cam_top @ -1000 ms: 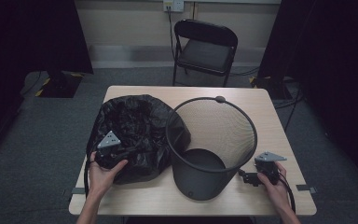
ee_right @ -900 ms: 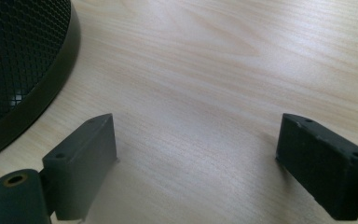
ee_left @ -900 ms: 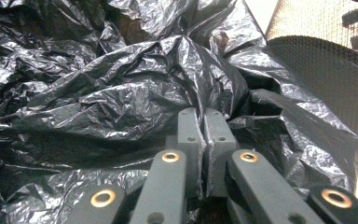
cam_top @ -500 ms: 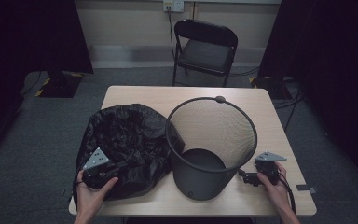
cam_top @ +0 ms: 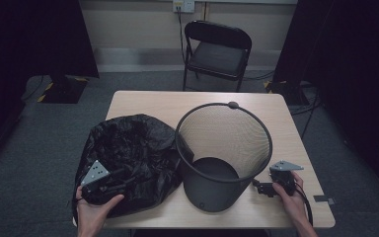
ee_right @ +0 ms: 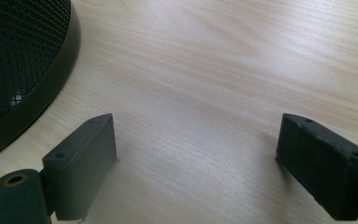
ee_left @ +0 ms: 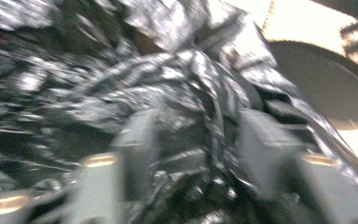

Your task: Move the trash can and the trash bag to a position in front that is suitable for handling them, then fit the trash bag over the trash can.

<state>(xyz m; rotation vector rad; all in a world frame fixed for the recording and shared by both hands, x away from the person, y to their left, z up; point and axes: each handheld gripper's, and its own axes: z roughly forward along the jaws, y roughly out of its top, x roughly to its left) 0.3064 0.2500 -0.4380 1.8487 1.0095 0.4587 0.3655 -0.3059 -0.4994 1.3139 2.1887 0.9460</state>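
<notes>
Left gripper (cam_top: 121,183): jaws have just been opening; now parted, crumpled black plastic lying between them, pads not pressing it in the left gripper view. View is blurred, so contact at the tips can't be confirmed.
Left hand (cam_top: 94,210): near table's front-left corner, gripper lying low and pointing toward the bag's near side.
Right gripper (cam_top: 260,187): jaws wide apart, nothing between them but bare wood in the right gripper view. Tips aimed at the bin's base, just short of it.
Right hand (cam_top: 287,190): at the front-right of the table, grey plate on top of the gripper.
Black bin bag (cam_top: 128,158): crumpled heap on the left half of the table, its right edge against the bin wall, near edge reaching the table's front.
Mesh waste bin (cam_top: 222,148): upright, middle-right of the table, tilted look from above; solid dark base ring, mesh wall, empty inside.
Table (cam_top: 143,101): light wood.
Folding chair (cam_top: 217,47): black, beyond the far edge.
</notes>
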